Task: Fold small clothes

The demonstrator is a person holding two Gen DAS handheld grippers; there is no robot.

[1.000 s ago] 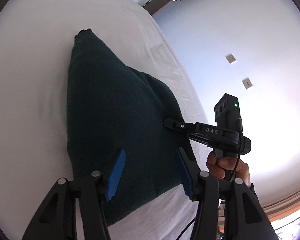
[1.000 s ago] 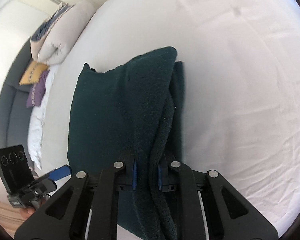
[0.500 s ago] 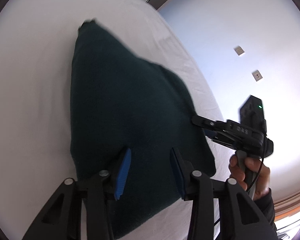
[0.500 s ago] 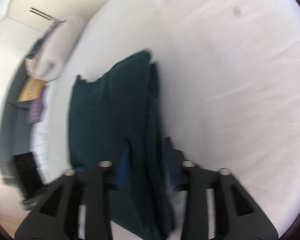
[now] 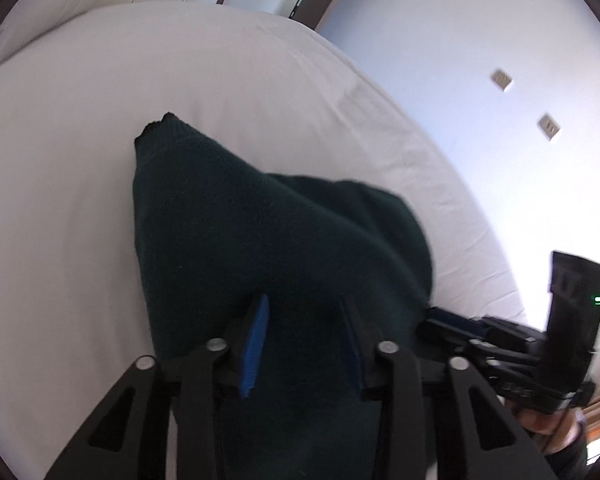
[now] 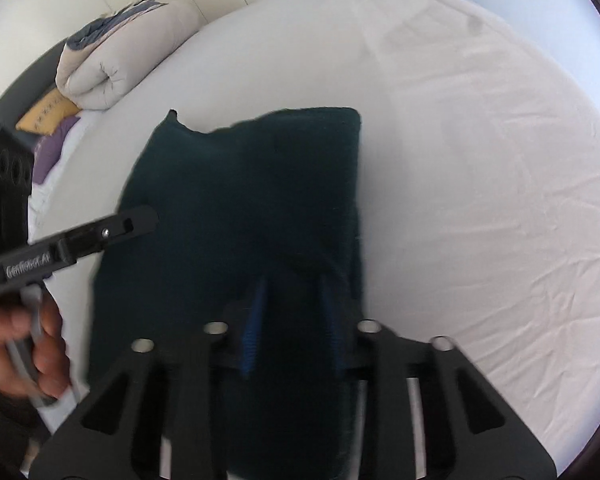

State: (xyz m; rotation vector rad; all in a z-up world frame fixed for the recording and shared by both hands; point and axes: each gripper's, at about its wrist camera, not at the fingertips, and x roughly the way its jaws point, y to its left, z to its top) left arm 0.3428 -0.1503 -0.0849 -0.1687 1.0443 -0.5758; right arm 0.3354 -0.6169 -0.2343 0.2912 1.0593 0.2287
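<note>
A dark green knitted garment (image 5: 260, 248) lies folded on the white bed sheet (image 5: 60, 168); it also shows in the right wrist view (image 6: 240, 216). My left gripper (image 5: 306, 314) is open, its blue pads just above the garment's near edge. My right gripper (image 6: 294, 292) is open too, hovering over the garment's near right part. The right gripper's body (image 5: 512, 340) shows at the lower right of the left wrist view. The left gripper's finger (image 6: 100, 236) shows at the left of the right wrist view.
A rolled beige duvet (image 6: 116, 56) lies at the bed's far left, with yellow (image 6: 48, 112) and purple (image 6: 52, 148) cushions beside it. The bed's far edge meets a pale wall (image 5: 500, 80) with two sockets. White wardrobes stand behind the bed.
My right gripper has opened and let go of the garment's raised fold, which now lies flatter. Both grippers have pulled back toward the garment's near edge.
</note>
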